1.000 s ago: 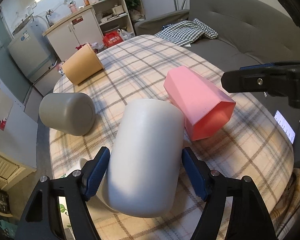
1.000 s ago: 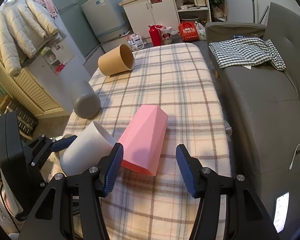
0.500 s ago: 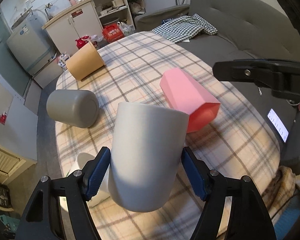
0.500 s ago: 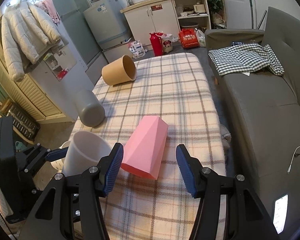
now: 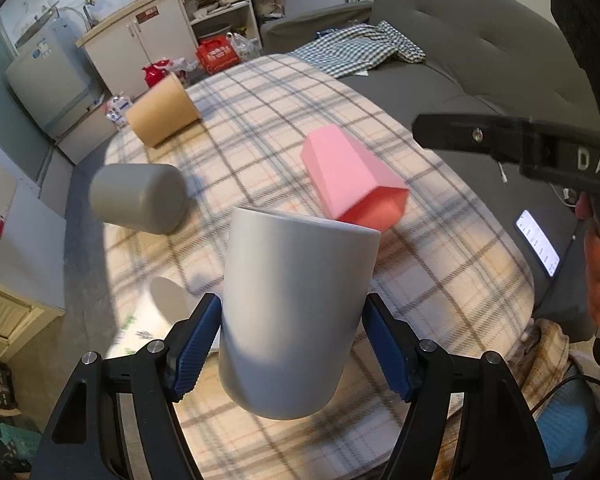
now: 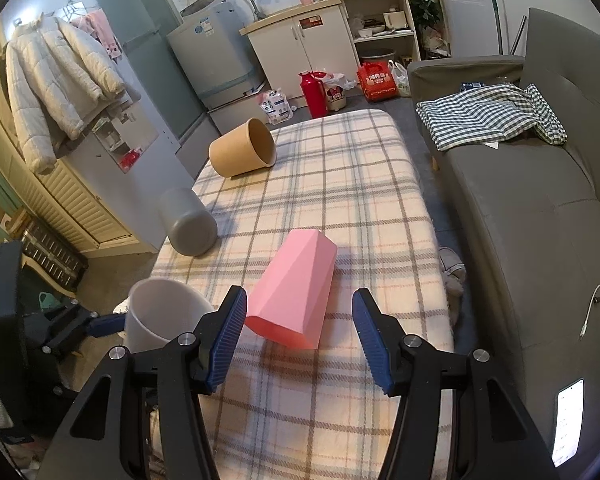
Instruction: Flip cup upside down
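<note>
The left gripper (image 5: 292,344) has the white cup (image 5: 296,312) pinched low on its body, lifted off the plaid table (image 6: 352,200) at the near left corner, mouth upward as far as I can tell from the right-hand camera. The right gripper (image 6: 298,340) hangs with jaws wide, holding nothing, over the pink cup (image 6: 294,288) lying on its side. A smooth wall held by two pads could slip as it turns over. Swinging it right might knock the pink cup; the grey cup (image 6: 188,222) lies further left, and could roll off.
</note>
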Tool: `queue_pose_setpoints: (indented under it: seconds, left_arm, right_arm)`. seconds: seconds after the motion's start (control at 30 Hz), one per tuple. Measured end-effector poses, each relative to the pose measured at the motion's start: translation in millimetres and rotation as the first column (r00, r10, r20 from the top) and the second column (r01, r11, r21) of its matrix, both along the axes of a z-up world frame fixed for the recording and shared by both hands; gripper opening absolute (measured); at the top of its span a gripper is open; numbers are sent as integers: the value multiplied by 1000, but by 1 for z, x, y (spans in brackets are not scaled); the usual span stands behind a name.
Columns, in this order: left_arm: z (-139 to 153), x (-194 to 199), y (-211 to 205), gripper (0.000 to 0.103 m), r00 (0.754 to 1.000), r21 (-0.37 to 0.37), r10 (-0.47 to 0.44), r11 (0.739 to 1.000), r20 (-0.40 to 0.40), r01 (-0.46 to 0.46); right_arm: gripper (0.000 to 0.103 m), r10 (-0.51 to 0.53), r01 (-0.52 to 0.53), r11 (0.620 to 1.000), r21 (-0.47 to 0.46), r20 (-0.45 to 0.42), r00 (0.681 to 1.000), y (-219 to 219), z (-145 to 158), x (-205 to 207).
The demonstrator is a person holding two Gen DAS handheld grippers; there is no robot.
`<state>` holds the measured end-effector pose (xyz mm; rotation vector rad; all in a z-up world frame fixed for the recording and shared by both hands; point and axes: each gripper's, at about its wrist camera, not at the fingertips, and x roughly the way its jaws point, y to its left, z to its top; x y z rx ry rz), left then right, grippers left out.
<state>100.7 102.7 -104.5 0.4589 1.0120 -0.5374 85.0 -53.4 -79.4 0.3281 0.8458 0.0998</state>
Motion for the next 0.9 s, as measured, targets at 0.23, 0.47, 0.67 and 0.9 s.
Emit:
queue_pose_setpoints:
  seconds: [0.23,0.47,0.67,0.9]
  left_arm:
    - [-18,-13,-4,77,1000,-11,-22,1000,-15,22]
    - [-31,-20,12,82,999,-16,-10,1000,-47,9]
    - [-34,-21,18,75,999,-87,-12,996,-53,8]
    - [-17,-30,20,75,998,-21,-70,997,0,70]
  right_arm:
    - [55,-15,15,1000,-2,-2,1000,-7,0,-5]
    - [55,-10,10,1000,-4,-10,1000,-4,-3,-4]
    - [55,3,-4,1000,-16,-14,1000,2,-3,-4]
    - [55,-6,6,1000,-19,-8,1000,1,0,-5]
